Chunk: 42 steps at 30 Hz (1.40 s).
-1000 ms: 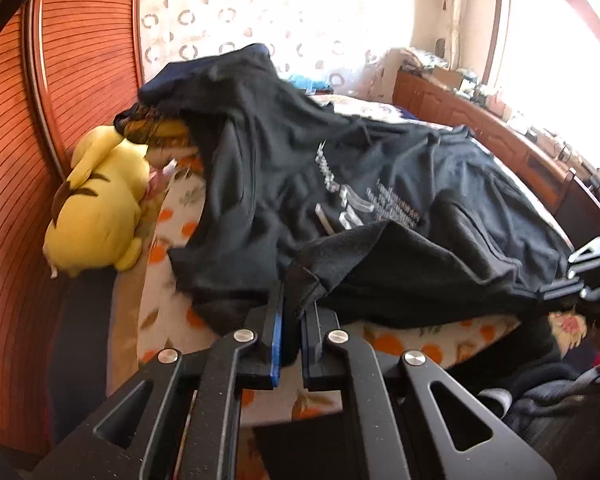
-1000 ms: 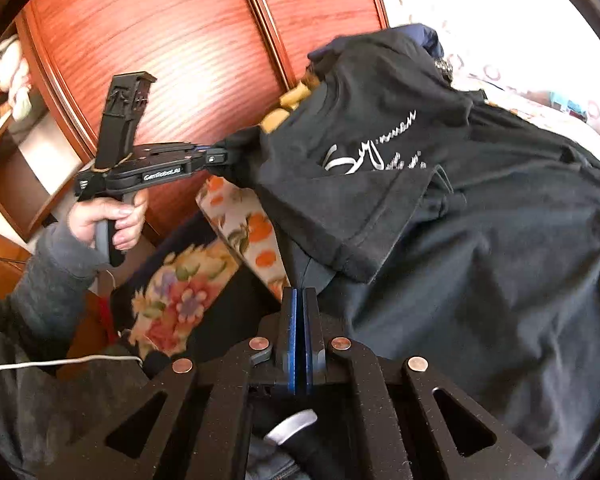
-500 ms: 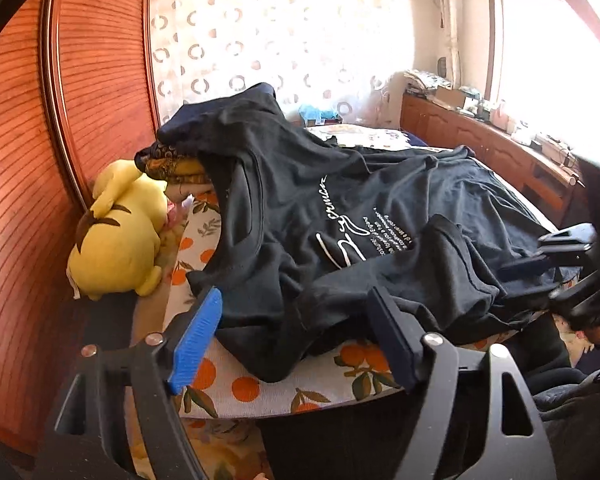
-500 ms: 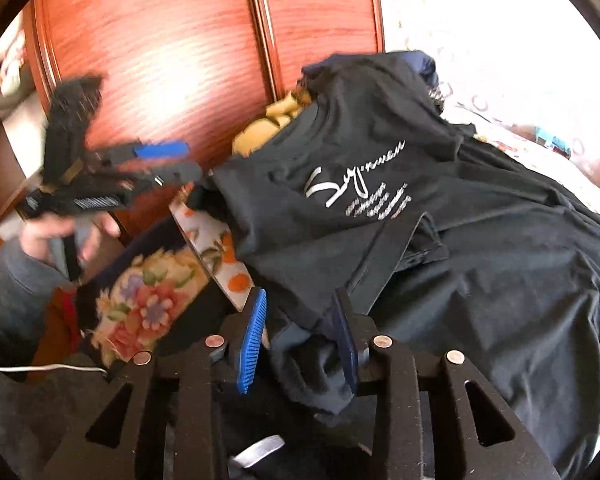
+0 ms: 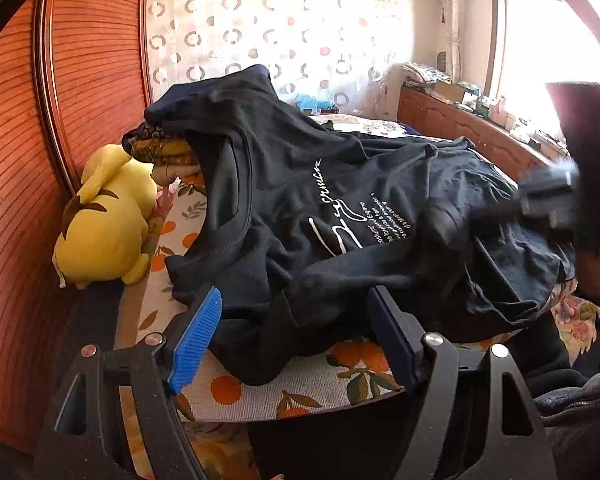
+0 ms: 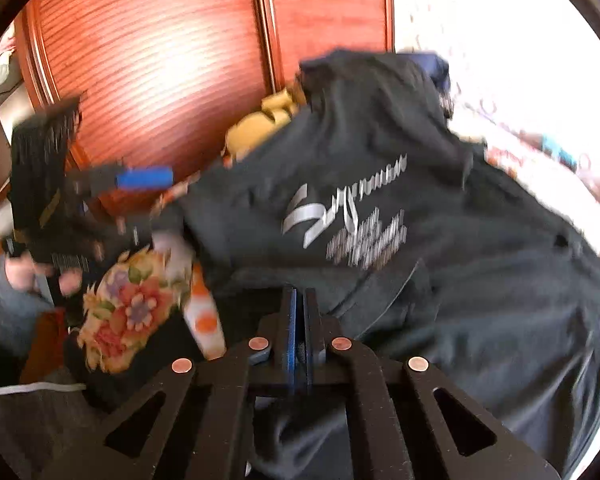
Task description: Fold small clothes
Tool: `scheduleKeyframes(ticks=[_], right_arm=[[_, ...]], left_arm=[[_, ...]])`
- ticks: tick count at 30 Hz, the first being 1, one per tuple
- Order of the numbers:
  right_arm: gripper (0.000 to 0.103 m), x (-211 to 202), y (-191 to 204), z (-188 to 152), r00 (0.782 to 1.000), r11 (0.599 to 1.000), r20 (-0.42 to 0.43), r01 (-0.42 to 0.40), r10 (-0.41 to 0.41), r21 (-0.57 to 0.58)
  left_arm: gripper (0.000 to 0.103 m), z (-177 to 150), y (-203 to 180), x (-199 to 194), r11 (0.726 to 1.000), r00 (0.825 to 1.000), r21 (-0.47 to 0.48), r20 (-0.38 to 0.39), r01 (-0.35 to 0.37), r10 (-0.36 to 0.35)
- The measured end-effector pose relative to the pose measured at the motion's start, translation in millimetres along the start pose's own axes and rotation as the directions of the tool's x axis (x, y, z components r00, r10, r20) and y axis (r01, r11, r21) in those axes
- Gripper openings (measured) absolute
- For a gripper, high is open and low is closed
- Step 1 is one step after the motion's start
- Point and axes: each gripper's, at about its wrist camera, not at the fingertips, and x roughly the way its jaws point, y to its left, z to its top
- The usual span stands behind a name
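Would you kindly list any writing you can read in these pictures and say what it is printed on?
Black T-shirt: large white cursive script, not legible as a word.
Small white print lines beside it: too small to read.
Right wrist view: the same print, blurred.
No other text is readable.

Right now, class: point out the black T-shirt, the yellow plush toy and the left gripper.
black T-shirt (image 5: 300,184): left wrist view, on the chest above the white lettering.
yellow plush toy (image 5: 104,224): left wrist view, on its back.
left gripper (image 5: 296,340): left wrist view, midway between open fingertips.
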Motion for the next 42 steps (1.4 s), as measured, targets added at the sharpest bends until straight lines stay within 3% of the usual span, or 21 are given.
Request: scheduleKeyframes(ticks=[7,12,17,18,20,21,24,33,42], right_arm=[[0.003,48,16,82,0.996,0.984,0.042,0.086,-0.081,-0.158],[0.003,98,6,101,0.992,0.980,0.016,0.124,-0.123,-0.153],[0.005,114,-6,105,0.993,0.989,0.020,0.118,-0.117,-0.085],[0.010,117,-11,103,0.993,0.991,0.009,0.119,-0.119,-0.059],[0.033,112,-18,95,0.990,0.989,0.011,0.141,-0.141,-0.035],[0.034,104,-23,90,0.988,0.988,0.022,0.150,-0.150,-0.023],[0.035,75,-27,62,0.991,0.991,0.023,0.132,-0.132,0.026],[0.036,14,-1,-45,0.996,0.989,-0.076,0.056,-0.045,0.140],[0.036,7,21,-74,0.993,0.989,-0.117,-0.002,0.019,0.148]], left_arm=[[0.076,1,15,3,0.999,1.000,-0.046,0.005,0.001,-0.001],[0.076,8,22,18,0.999,1.000,-0.039,-0.010,0.014,-0.015],[0.076,14,28,38,0.998,0.999,-0.057,-0.048,0.005,-0.008],[0.076,14,30,41,0.998,0.998,-0.063,-0.055,0.008,-0.011],[0.076,14,34,47,0.997,0.998,-0.071,-0.068,-0.015,0.010],[0.076,13,37,49,0.997,0.996,-0.070,-0.078,-0.043,0.037],[0.076,10,49,48,0.992,0.993,-0.081,-0.086,-0.092,0.085],[0.076,-4,69,47,0.988,0.988,-0.108,-0.115,-0.114,0.101],[0.076,-2,80,56,0.985,0.986,-0.122,-0.133,-0.120,0.103]])
